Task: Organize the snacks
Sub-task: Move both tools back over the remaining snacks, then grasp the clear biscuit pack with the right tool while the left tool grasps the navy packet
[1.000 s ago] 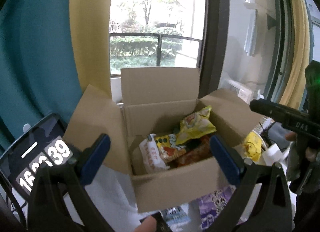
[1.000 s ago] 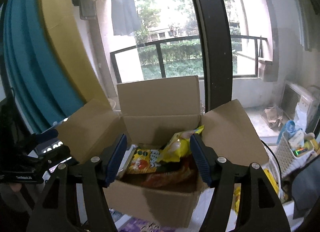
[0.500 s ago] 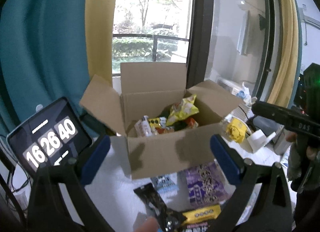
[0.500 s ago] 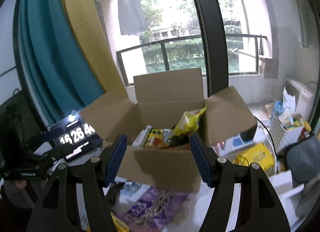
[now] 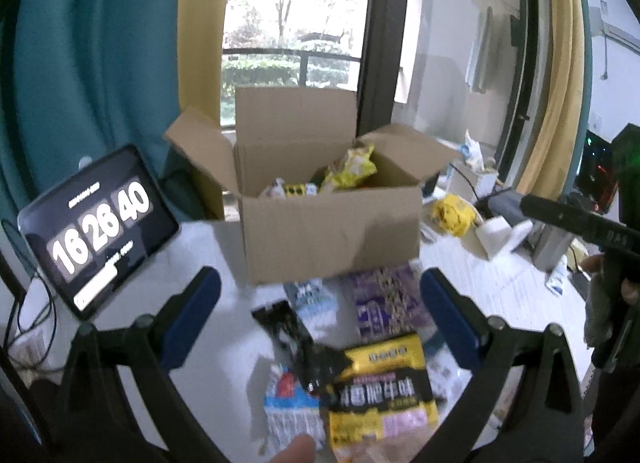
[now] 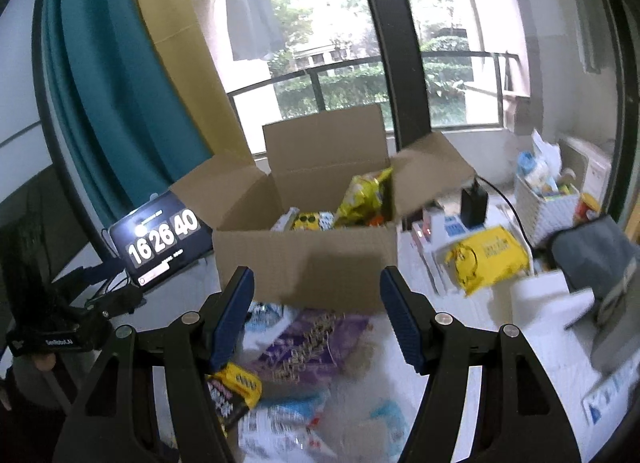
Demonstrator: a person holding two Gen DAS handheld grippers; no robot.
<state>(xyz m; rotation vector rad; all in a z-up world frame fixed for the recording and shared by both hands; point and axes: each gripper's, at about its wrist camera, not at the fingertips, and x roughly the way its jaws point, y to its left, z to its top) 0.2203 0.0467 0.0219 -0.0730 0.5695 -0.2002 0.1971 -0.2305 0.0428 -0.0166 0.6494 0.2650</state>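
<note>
On the white table (image 5: 192, 343), open brown cardboard box (image 5: 332, 235) holds snack bags — loose packets lie just before it, purple packet (image 6: 316, 343) included; left gripper (image 5: 320, 319) and right gripper (image 6: 316, 319) both spread, empty.

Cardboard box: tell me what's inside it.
The cardboard box holds snack packets: a yellow bag sticking up above the rim, a yellow packet with dark dots and a white packet beside it. The front wall hides anything lower.

Both grippers have drawn back from the box (image 5: 332, 231); packets (image 5: 380, 387), somewhat blurred, now lie between and below the jaws.
</note>
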